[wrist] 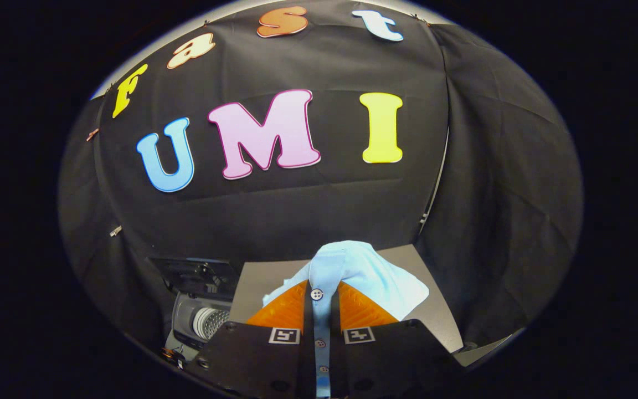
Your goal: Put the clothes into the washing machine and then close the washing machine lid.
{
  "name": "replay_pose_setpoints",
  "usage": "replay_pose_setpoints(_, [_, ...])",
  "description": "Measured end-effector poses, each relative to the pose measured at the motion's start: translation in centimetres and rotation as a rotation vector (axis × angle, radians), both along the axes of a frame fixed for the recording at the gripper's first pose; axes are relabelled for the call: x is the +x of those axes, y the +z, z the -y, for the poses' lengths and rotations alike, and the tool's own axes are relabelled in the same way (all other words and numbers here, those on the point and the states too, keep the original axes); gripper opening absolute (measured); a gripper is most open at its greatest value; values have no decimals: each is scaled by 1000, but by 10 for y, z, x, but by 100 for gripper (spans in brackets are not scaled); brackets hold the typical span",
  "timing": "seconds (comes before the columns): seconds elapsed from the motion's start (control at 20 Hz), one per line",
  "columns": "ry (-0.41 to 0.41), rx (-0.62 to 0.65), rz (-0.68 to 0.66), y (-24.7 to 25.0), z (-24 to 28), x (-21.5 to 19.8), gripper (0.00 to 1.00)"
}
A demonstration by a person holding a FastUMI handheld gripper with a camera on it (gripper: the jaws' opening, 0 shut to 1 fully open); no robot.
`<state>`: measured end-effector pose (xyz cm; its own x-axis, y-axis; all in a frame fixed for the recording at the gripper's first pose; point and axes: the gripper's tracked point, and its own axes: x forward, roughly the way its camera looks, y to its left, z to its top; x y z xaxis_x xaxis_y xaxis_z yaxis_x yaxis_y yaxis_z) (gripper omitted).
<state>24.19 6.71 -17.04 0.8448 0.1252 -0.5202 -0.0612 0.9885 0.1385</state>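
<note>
Low in the frame, the gripper had its two orange fingers drawn close together on a light blue shirt, with only the buttoned placket between them. The strip of cloth ran down the narrow gap between the fingers, and a dark button sat on it near the fingertips, with smaller buttons further down toward the gripper's black body. Both fingers pressed on the fabric from either side — the grip looked firm.

Above and ahead of the fingertips the shirt bunched into a soft mound, and a fold of it spread out toward the lower right of the frame. Behind the shirt lay a flat grey surface, partly covered by the cloth.

At the lower left of the frame, beside the gripper's body, stood the washing machine — its perforated metal drum showed through the opening. Its dark lid stood raised just above the opening, against the black cloth wall that took up the upper part of the frame.
</note>
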Motion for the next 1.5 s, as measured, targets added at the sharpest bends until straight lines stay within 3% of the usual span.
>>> replay_pose_setpoints(0.4, [-22,14,88,71,-37,-7,14])
replay_pose_setpoints(0.8, [71,26,105,95,-134,-18,14])
replay_pose_setpoints(1.05, [150,47,92,88,-215,-26,14])
replay_pose_setpoints(1.5, [278,81,-2,30,-345,-44,14])
